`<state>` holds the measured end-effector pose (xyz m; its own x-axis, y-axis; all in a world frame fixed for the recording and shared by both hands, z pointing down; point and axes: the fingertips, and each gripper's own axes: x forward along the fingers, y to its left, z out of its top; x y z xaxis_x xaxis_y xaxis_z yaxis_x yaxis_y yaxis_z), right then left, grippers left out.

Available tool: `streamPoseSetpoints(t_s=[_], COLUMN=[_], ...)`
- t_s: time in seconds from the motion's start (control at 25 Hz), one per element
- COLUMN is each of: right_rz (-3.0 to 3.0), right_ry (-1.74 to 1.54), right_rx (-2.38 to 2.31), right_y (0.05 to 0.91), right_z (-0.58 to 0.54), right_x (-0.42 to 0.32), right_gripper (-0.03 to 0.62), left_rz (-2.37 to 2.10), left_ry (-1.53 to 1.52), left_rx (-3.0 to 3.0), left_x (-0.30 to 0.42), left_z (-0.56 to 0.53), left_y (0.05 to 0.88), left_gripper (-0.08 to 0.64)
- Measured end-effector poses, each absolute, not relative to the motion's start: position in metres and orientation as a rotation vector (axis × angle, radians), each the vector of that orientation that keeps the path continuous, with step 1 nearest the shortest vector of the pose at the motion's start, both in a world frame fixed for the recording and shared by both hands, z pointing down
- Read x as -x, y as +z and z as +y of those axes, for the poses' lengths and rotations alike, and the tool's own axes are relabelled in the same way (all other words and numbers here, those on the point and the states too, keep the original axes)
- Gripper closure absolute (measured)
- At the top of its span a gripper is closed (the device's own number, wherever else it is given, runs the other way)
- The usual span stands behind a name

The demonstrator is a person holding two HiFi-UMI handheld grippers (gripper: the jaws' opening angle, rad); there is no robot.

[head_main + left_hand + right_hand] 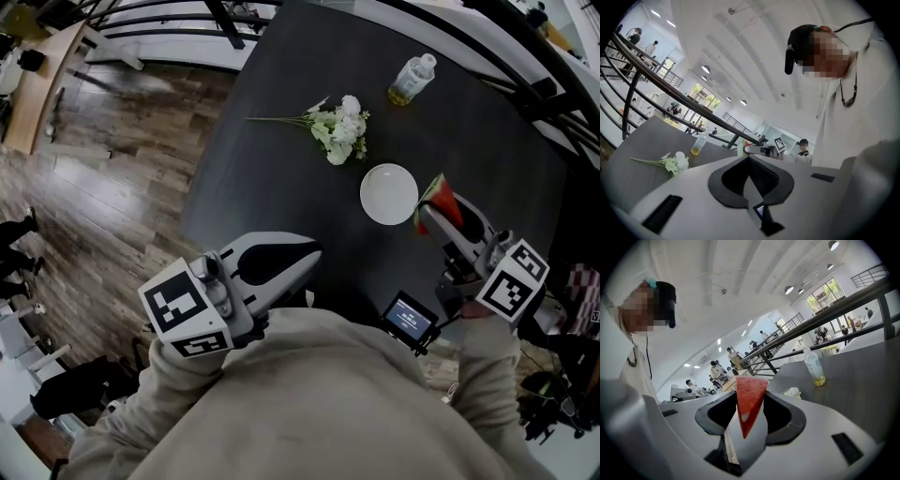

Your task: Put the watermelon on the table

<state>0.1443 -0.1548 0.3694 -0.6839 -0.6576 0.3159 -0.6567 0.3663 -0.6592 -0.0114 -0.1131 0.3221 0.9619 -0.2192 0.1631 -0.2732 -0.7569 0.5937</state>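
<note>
The right gripper [745, 420] pinches a red watermelon wedge [749, 397] between its fingers, just beside a white plate [389, 194] on the dark tabletop [281, 169]. The wedge's lower tip is buried in the grip, and its height off the surface cannot be judged. The left gripper [749, 163] has its fingers pressed together with nothing between them, and the person's torso hides the tabletop's near edge.

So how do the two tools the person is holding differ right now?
The right tool is shut on a watermelon slice; the left tool is shut on nothing. The right tool reaches over the table beside the white plate; the left tool sits by the table's near edge. Both carry marker cubes.
</note>
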Motion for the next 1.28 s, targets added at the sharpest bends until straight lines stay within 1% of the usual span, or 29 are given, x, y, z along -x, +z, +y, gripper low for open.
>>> streamPoseSetpoints(t_s=[1.28], right_rz=[2.675], right_ry=[-1.486], right_rx=[1.261], right_y=[0.485], right_z=[-0.158], right_x=[-0.142], right_gripper=[0.399], left_rz=[-0.440], left_ry=[0.134], left_rx=[-2.315], left_x=[0.037], left_z=[-0.094], left_y=[0.371], left_gripper=[0.557])
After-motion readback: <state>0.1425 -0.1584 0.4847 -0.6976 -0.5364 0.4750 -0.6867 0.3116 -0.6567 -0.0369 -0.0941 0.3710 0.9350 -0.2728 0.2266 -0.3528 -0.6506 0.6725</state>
